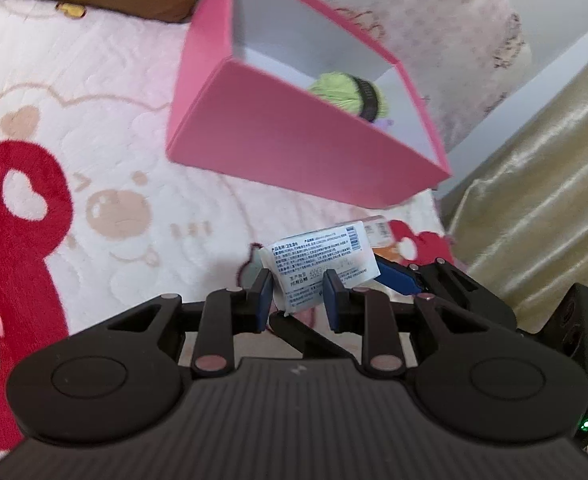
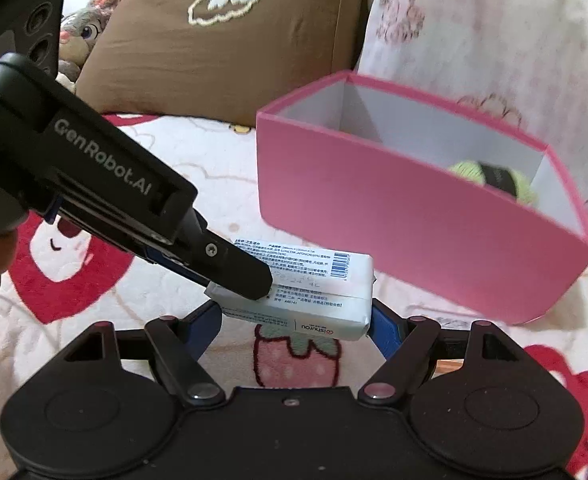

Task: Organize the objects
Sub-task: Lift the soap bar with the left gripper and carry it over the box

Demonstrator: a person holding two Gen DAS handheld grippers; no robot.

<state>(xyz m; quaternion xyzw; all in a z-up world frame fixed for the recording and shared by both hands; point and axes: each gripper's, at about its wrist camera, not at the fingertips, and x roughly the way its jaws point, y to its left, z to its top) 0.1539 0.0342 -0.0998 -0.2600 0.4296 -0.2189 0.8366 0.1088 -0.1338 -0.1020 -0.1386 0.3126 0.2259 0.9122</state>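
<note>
A white tissue pack (image 2: 305, 292) with printed text and a barcode is held above the bed. My left gripper (image 1: 298, 300) is shut on one end of the pack (image 1: 321, 266); it also shows in the right wrist view (image 2: 250, 276). My right gripper (image 2: 295, 326) is shut across the pack's long side. A pink box (image 2: 393, 236) with a white inside stands open just behind; it also shows in the left wrist view (image 1: 278, 136). A green yarn ball (image 1: 345, 92) with a dark band lies in it.
A white plush blanket (image 1: 94, 160) with red and pink cartoon prints covers the bed. A brown pillow (image 2: 222, 48) and a pale floral pillow (image 2: 493, 40) stand behind the box. A soft toy (image 2: 82, 32) sits at the far left. A golden curtain (image 1: 553, 200) hangs at the right.
</note>
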